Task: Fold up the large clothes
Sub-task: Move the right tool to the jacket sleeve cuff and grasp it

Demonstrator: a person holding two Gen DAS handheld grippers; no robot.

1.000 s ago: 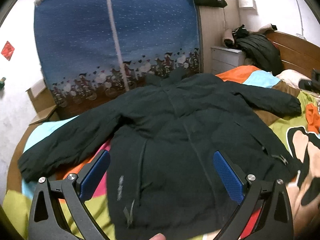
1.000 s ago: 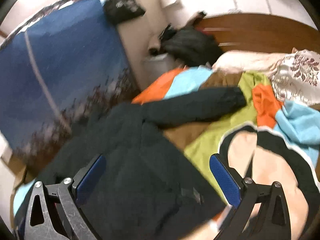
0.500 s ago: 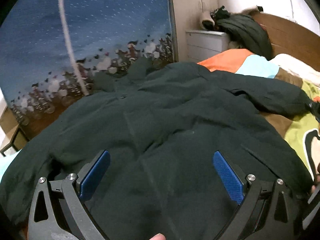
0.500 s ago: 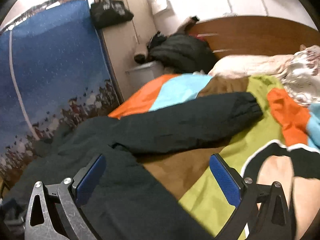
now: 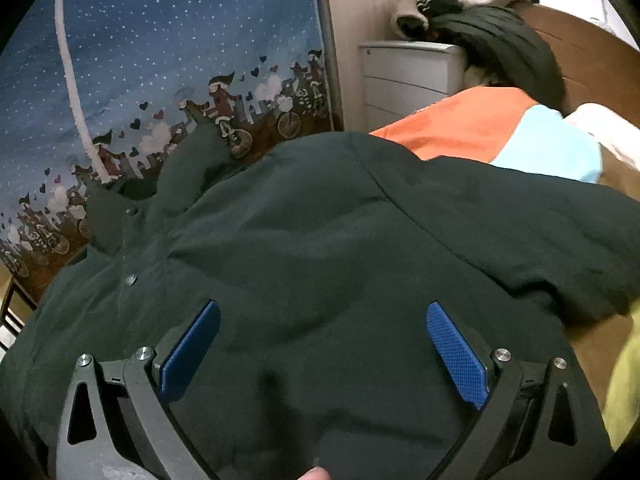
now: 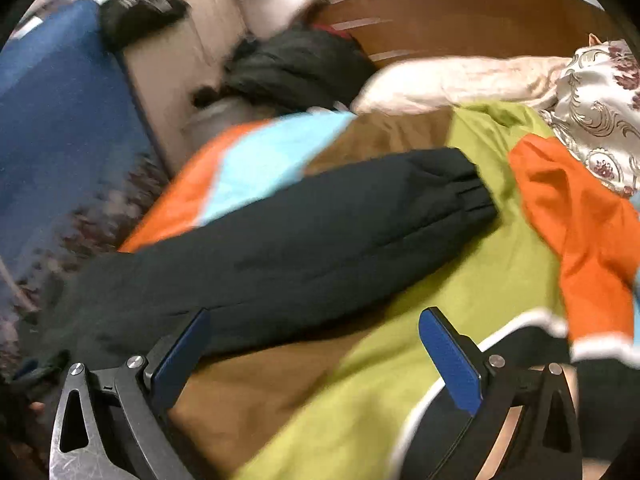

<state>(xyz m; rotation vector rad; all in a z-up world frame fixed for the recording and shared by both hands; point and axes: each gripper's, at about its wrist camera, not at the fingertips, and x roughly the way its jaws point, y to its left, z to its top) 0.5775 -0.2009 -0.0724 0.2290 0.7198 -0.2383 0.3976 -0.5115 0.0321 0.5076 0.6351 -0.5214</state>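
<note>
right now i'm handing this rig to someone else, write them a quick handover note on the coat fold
Left gripper: open, holding nothing, low over the chest of the dark green coat.
Right gripper: open, holding nothing, aimed at the bedspread just below the coat's sleeve.
Coat: spread flat on the bed, collar toward the blue starry curtain. The sleeve lies straight out to the side, cuff toward the pillows.
Done: coat laid out; no fold visible.
Left: bring the sleeves in over the body, then fold the body. The sleeve by the right gripper looks like the natural first grab.
</note>
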